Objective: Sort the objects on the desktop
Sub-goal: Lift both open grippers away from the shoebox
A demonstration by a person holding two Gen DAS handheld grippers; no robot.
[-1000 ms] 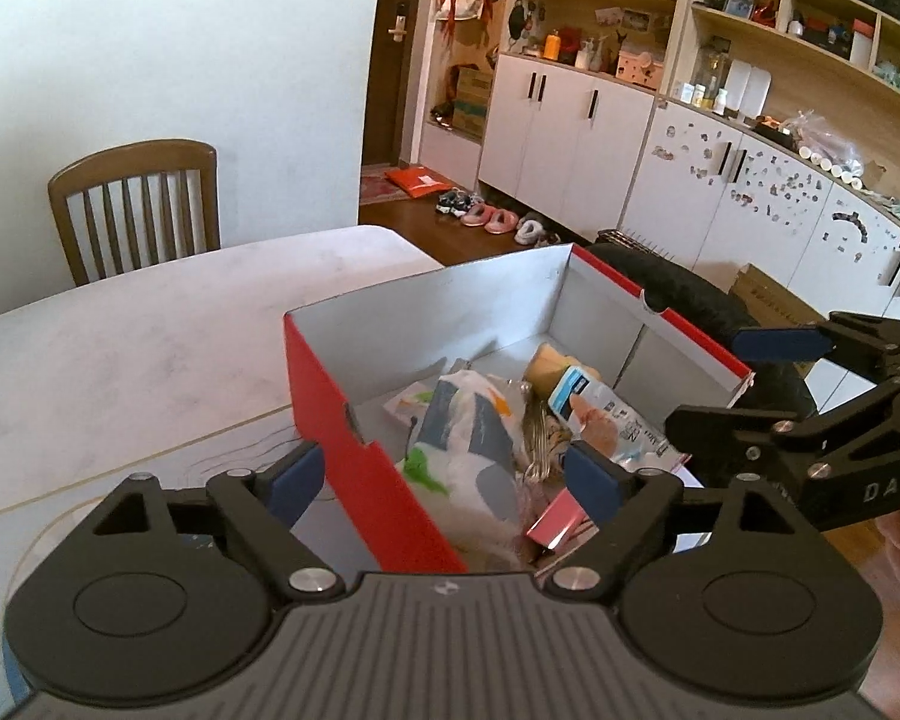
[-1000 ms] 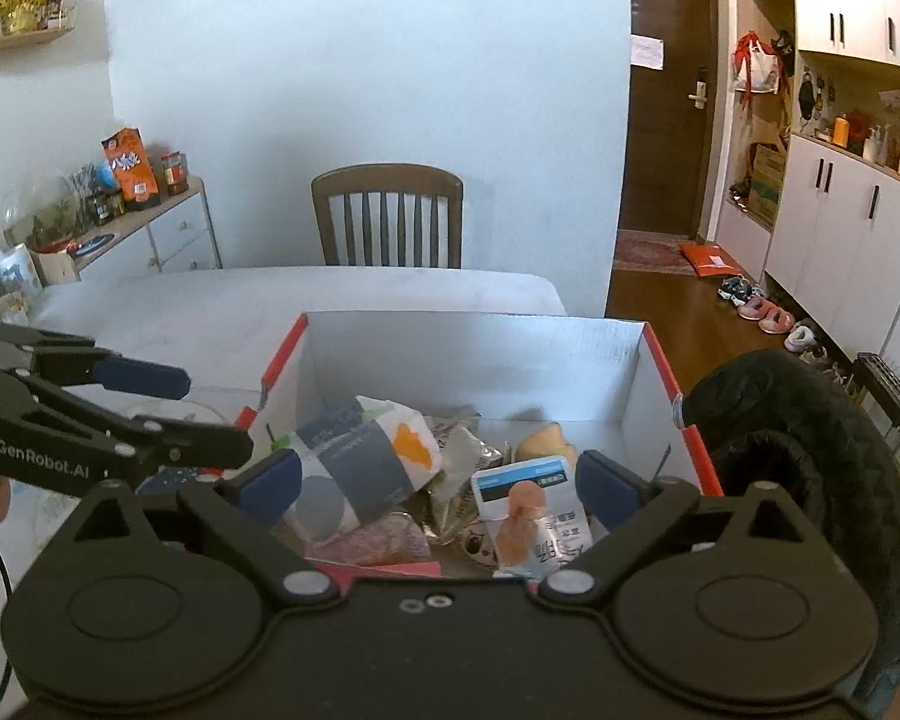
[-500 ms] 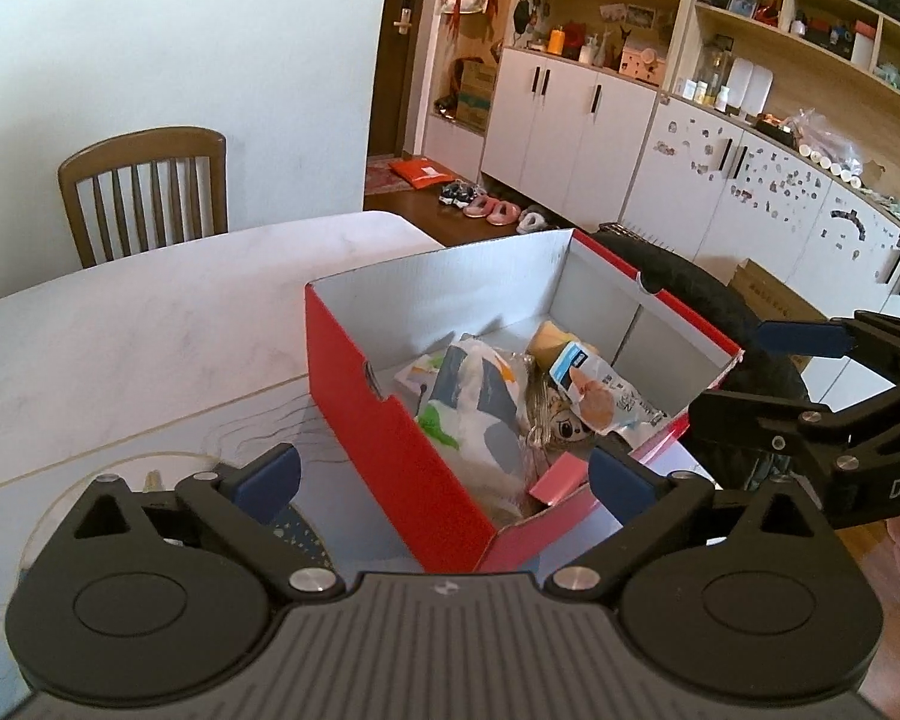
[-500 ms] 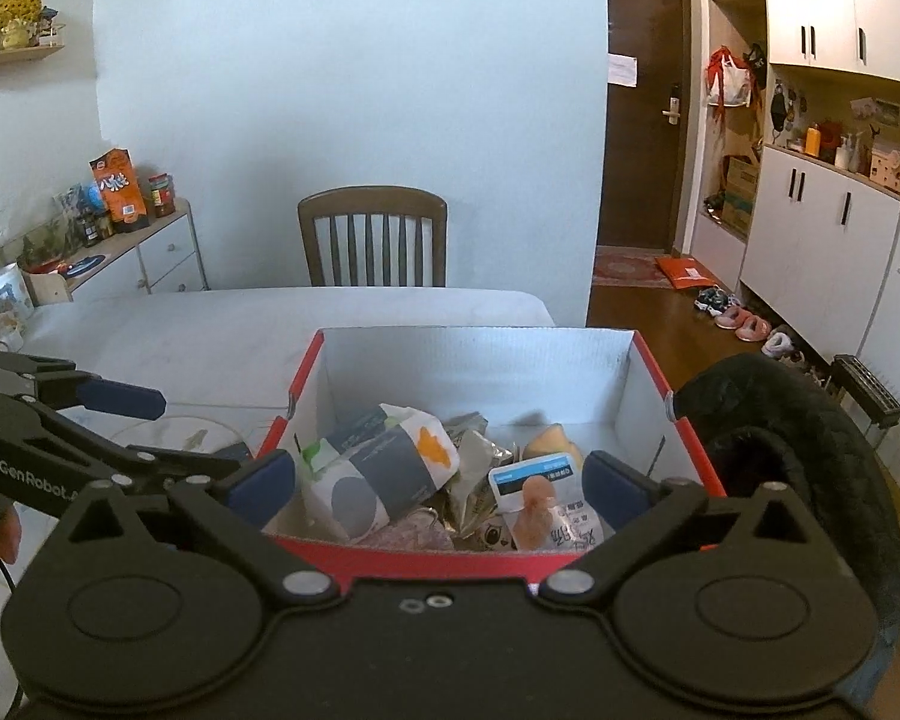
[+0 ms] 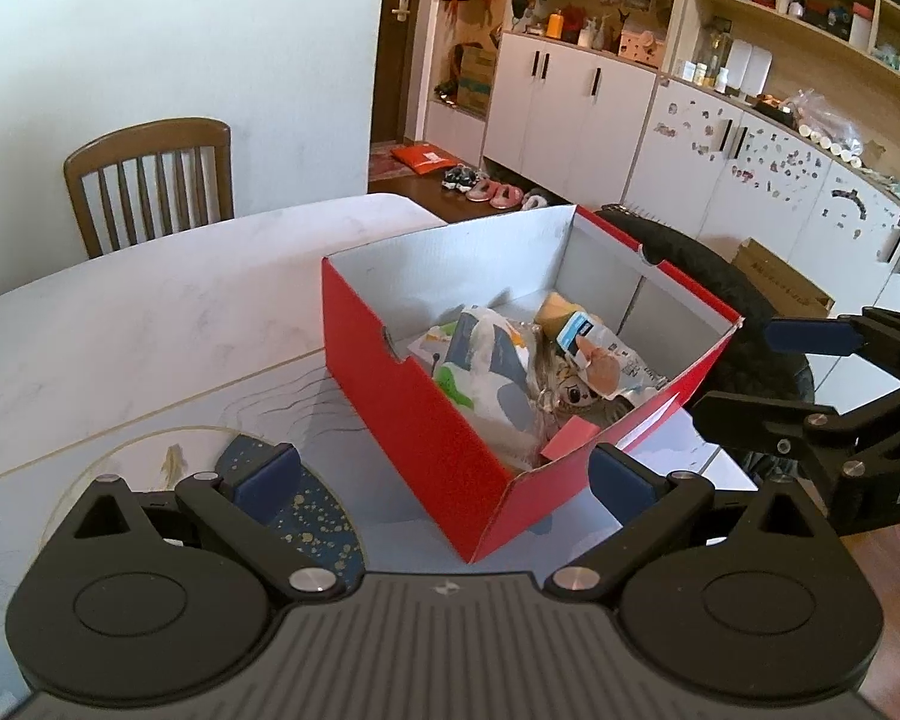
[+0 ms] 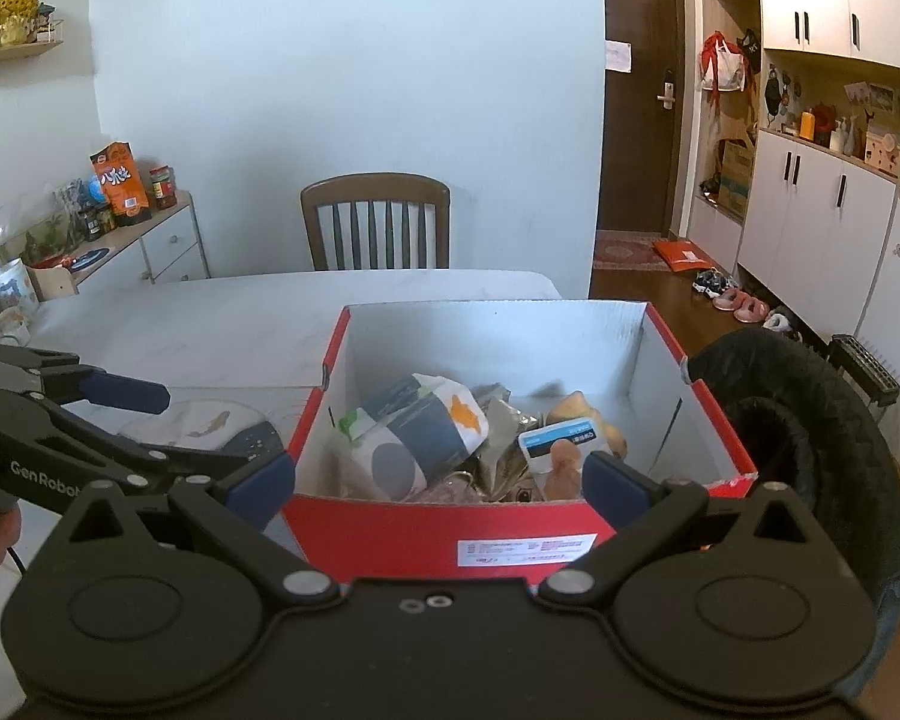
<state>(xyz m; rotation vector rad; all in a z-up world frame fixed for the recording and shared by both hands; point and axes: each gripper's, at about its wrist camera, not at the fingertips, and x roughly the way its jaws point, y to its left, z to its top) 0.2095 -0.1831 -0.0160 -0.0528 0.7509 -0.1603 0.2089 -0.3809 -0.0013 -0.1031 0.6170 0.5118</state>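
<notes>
A: Left wrist view first. What sits at the left?

B: A wooden chair (image 5: 150, 180) at the far left, behind the white table (image 5: 120, 324). Near the camera, a dark blue speckled plate (image 5: 306, 516) lies on the table, partly under the left finger of the left gripper (image 5: 444, 474), whose jaws stand wide apart with nothing between them.

A: And the middle?

B: A red box (image 5: 414, 414), open at the top, stands on the table just right of the plate. Inside it lie a white packet (image 5: 486, 372) with grey and green patches on the left, a pouch with a blue label (image 5: 600, 354) to the right of it, a yellowish lump (image 5: 555, 309) at the far side, and a pink card (image 5: 570, 438) at the near corner.

A: What is right of the box?

B: A black padded chair (image 5: 702, 264) behind it, and the right gripper (image 5: 750, 372) reaching in from the right edge, its jaws spread and holding nothing.

A: Does the right wrist view agree?

B: Yes. The left gripper (image 6: 210, 426) comes in from the left over the plate (image 6: 258, 438), open. The box (image 6: 426, 534) is in the middle with a white label (image 6: 528, 549) on its near wall, straight ahead of the right gripper (image 6: 438, 486), open and empty. The white packet (image 6: 420, 438) lies left of the pouch (image 6: 561, 450).
</notes>
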